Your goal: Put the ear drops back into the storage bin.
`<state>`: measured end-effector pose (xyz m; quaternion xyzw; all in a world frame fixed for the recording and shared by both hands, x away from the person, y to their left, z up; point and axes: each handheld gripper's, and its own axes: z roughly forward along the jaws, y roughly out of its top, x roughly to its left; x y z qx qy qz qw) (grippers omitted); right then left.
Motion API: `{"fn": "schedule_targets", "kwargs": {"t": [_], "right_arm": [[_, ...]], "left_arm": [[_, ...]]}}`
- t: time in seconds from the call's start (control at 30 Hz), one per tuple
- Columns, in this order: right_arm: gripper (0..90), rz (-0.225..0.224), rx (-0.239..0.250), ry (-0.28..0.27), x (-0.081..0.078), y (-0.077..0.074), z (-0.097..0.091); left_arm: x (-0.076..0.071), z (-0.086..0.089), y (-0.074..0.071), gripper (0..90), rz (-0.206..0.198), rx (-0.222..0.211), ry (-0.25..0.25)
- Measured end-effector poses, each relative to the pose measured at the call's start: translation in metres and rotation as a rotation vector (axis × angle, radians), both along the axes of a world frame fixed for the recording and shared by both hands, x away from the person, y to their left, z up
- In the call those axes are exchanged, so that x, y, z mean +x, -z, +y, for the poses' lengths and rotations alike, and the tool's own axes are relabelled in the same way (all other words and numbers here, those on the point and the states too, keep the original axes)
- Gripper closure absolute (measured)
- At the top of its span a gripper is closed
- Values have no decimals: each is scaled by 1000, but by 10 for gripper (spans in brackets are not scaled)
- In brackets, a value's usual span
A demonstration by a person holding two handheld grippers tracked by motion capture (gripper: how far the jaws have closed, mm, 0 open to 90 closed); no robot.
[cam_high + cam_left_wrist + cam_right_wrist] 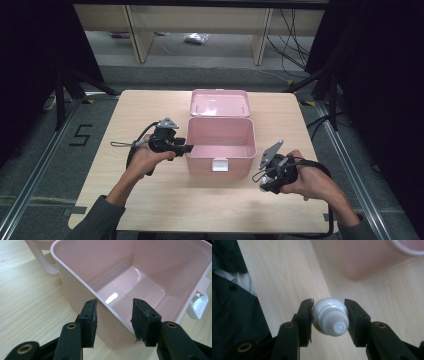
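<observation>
A pink plastic box (pixel 220 145) stands open near the middle of the light wooden table (pixel 150 200), its hinged lid (pixel 220 103) thrown back flat behind it and its white latch (pixel 219 164) on the front wall facing the person. The box's inside is bare pink plastic with nothing lying on its floor.

The left gripper (pixel 186 148) sits at the box's left wall. In the left gripper view its jaws stand partly apart and straddle that wall's rim, one pad outside the box and one over the inside; whether the pads press on the plastic cannot be told.

The right gripper (pixel 264 186) is held in front of the box, off its right front corner. Its jaws are closed partway on a small white screw-cap bottle (pixel 330 316), gripped by the sides with the cap end toward the camera.
</observation>
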<state>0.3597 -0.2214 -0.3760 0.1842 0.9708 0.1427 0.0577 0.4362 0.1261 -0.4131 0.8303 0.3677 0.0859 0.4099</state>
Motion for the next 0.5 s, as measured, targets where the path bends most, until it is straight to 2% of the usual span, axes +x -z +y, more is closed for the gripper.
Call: {"fn": "schedule_targets", "kwargs": {"t": [0.1, 0.13, 0.23, 0.3, 0.33, 0.37, 0.4, 0.47, 0.5], "right_arm": [[604, -16, -3, -23, 5, -13, 4], [604, -16, -3, -23, 5, -13, 4], [604, 4, 4, -47, 10, -27, 9], [604, 3, -6, -9, 10, -34, 12], [604, 3, -6, -9, 10, -34, 12], [604, -1, 9, -41, 14, -38, 15], [604, 3, 5, -48, 16, -41, 16], [603, -6, 1, -52, 19, -45, 19], [604, 1, 0, -28, 19, -47, 20]], "left_arm": [[0, 0, 0, 549, 0, 0, -1], [0, 0, 0, 548, 0, 0, -1], [0, 0, 0, 549, -3, -1, -5], [0, 0, 0, 549, -3, -1, -6], [0, 0, 0, 548, -3, -1, -6], [0, 0, 0, 548, -3, -2, -6], [0, 0, 0, 549, -2, -1, -6], [0, 0, 0, 549, -3, -1, -5], [0, 0, 0, 548, -3, -1, -5]]}}
